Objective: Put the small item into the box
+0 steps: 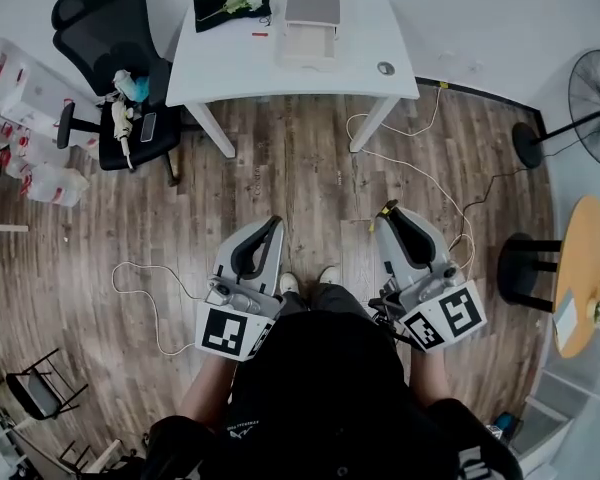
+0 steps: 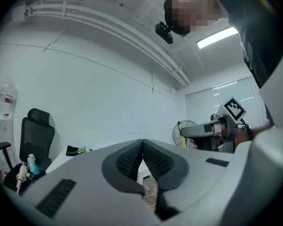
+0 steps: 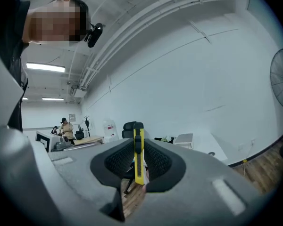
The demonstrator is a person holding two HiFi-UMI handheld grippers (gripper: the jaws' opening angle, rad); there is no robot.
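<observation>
My right gripper [image 3: 138, 158] is shut on a yellow utility knife [image 3: 138, 152], which stands upright between the pads; its tip shows at the jaws in the head view [image 1: 386, 208]. My left gripper [image 2: 142, 150] is shut with nothing in it. Both grippers, the left [image 1: 273, 225] and the right [image 1: 390, 214], are held close to the person's body, above the wooden floor and well short of the white table [image 1: 230, 63]. An open white box [image 1: 308, 30] with its lid raised sits on the far side of that table.
A black office chair [image 1: 115, 58] holding small items stands left of the table. On the table lie a dark cloth with a flower [image 1: 232, 6] and a small round object [image 1: 385, 68]. A fan [image 1: 592, 103], a round wooden table [image 1: 580, 273] and floor cables [image 1: 420, 183] are to the right.
</observation>
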